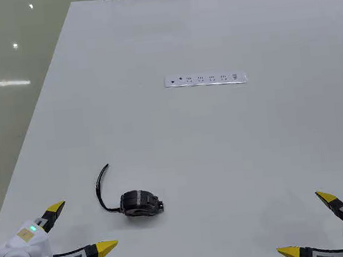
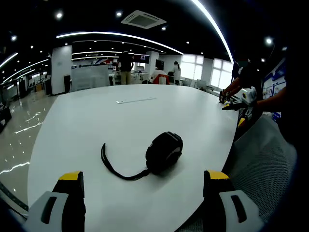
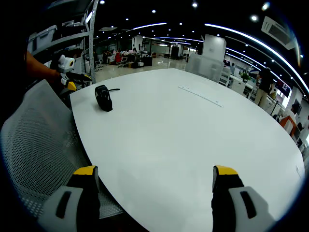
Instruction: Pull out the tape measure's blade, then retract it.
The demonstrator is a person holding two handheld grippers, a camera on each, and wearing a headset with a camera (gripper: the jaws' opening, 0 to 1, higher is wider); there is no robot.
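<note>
White tabletop, broad and mostly bare, with a person working at its near edge. A small black tape measure lies on the table close to that edge, toward the person's left. Its dark wrist strap curls away behind it. No blade shows outside the case, so it looks fully wound in.

The left gripper, white with yellow-tipped jaws, hovers near the tape measure. Its jaws are spread wide with nothing between them, and the case lies ahead of them, untouched. The right gripper hangs over the near edge, well apart from the tape measure, its jaws also spread and empty. A white power strip lies farther up the table, clear of the work.

By the look of it, the task has not begun. Neither claw touches the case, the blade is not yet drawn out, and retracting it comes only after that.
</note>
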